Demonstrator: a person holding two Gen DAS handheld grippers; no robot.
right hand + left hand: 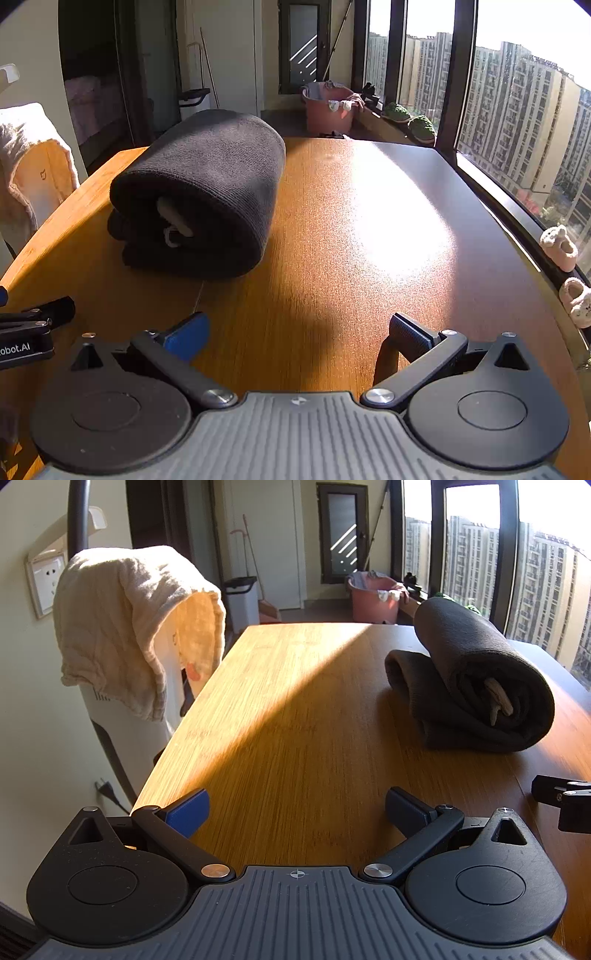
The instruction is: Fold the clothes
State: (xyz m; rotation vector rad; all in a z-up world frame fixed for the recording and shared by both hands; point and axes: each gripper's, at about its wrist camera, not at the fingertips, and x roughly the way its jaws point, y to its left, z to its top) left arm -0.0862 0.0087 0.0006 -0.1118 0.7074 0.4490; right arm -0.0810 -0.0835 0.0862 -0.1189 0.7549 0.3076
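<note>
A dark rolled garment (199, 192) is seen lying on the wooden table (295, 709), toward the middle of its width and well away from its near edge. The left gripper (297, 812) and the right gripper (299, 336) are both held spread wide above the near edge, with nothing gripped. A beige cloth (136, 627) is draped over a white appliance (129, 731) beside the table's left edge.

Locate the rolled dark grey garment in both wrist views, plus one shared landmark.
Left wrist: rolled dark grey garment sits right of centre on the wooden table, ahead of the open tongs.
Right wrist: the garment sits left of centre, nearer the camera.
Shared landmark: pink plastic tub on the floor beyond the table.
</note>
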